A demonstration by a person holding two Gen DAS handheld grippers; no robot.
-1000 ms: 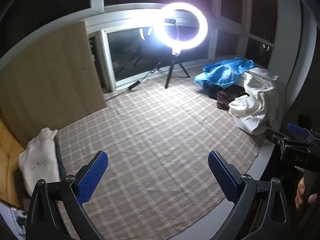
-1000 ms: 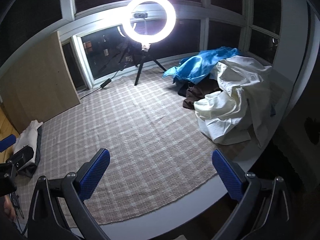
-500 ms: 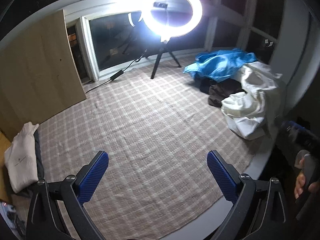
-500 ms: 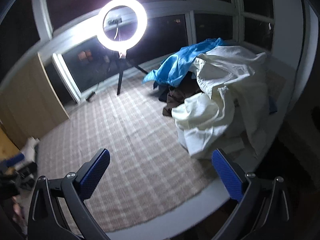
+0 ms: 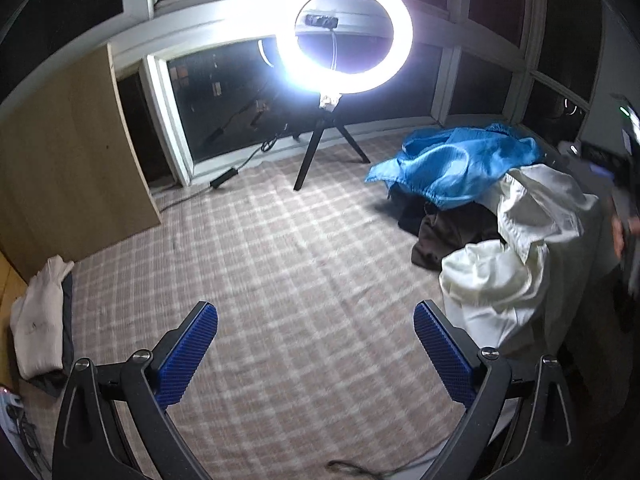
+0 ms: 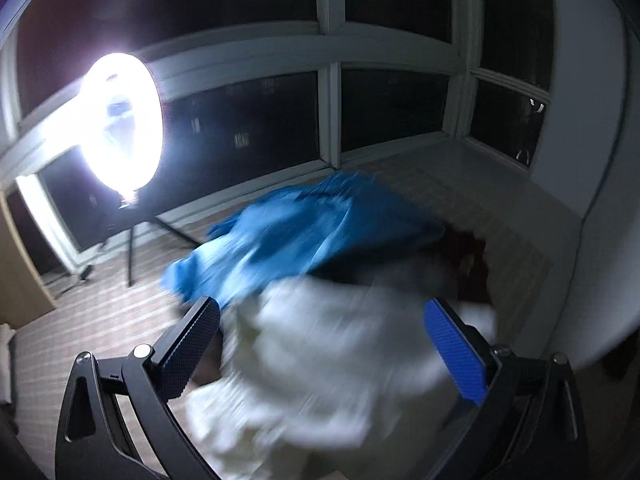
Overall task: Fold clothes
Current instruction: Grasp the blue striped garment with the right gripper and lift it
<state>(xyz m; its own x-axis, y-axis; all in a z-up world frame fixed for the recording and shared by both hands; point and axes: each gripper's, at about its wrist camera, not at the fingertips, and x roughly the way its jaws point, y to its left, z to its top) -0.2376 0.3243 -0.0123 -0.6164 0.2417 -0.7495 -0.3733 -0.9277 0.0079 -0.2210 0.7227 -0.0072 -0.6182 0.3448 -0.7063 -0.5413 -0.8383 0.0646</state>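
The right gripper [image 6: 320,344] hangs with jaws spread wide and nothing between them, directly over the white garment [image 6: 340,360], which fills the space from fingertip to fingertip in a blurred right wrist view. From there the heap runs away toward 12 o'clock: the blue garment [image 6: 304,228] lies draped across the top of the pile from about 10 to 1 o'clock, with a dark brown piece [image 6: 472,256] showing at 1 o'clock behind it. The left gripper [image 5: 316,344], likewise open and empty, sits over bare checked rug [image 5: 280,264]; from it the same pile lies off at 2 o'clock, white garment [image 5: 516,264] nearest, brown piece [image 5: 444,236] and blue garment [image 5: 452,164] beyond. A folded cream stack [image 5: 38,320] rests at 9 o'clock by the rug's edge; a ring light [image 5: 344,32] stands at 12. The right side is clearly the closer to the unfolded heap, and any grab at the white cloth looks likely to fall to it.
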